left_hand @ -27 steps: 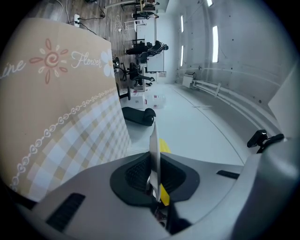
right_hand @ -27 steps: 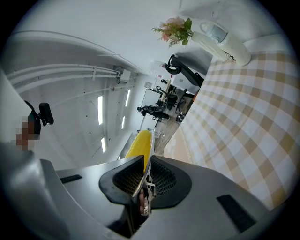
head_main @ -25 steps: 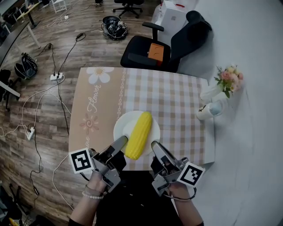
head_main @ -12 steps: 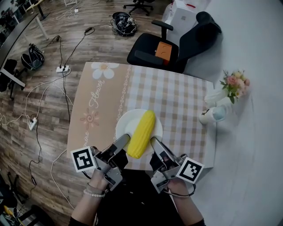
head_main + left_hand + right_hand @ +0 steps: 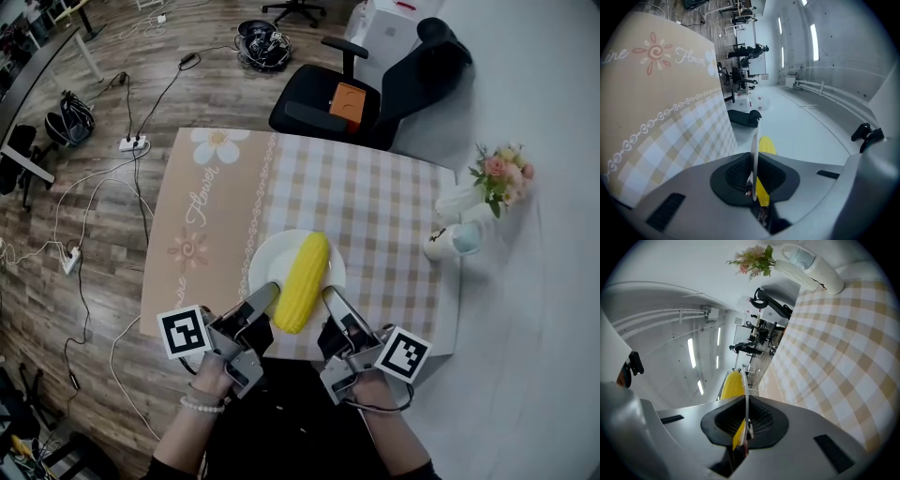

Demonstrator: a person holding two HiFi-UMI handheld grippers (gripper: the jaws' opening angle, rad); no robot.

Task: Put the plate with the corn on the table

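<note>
**Both grippers on the near rim of the corn plate**

The left gripper (image 5: pixel 265 296) has its jaws nearly together, pinched on the near-left rim of the white plate (image 5: pixel 272 258). In the left gripper view the thin plate edge stands upright between the two dark pads. The right gripper (image 5: pixel 330 298) is closing its jaws on the near-right rim. In the right gripper view the rim sits between the pads, which press on it from both sides.

The corn (image 5: pixel 303 279) lies lengthwise on the plate, running from near to far. Its near end reaches down between the two grippers, close to both and touched by neither. In each gripper view it shows as a yellow shape just beyond the pads, on the top side of the plate.

The plate is over the near middle of the table (image 5: pixel 375 206). Whether it rests on the cloth or is held just above it cannot be told.

The tablecloth (image 5: pixel 202 211) has a tan flower-print strip on the left, and the rest is beige and white check. At the far right edge are a white cup (image 5: pixel 448 242) and a vase (image 5: pixel 464 202) of flowers (image 5: pixel 502 172). Beyond the table stands a black office chair (image 5: pixel 375 94) with an orange box (image 5: pixel 349 99) on its seat. To the left, cables (image 5: pixel 94 234) trail over a wooden floor (image 5: pixel 56 309).
</note>
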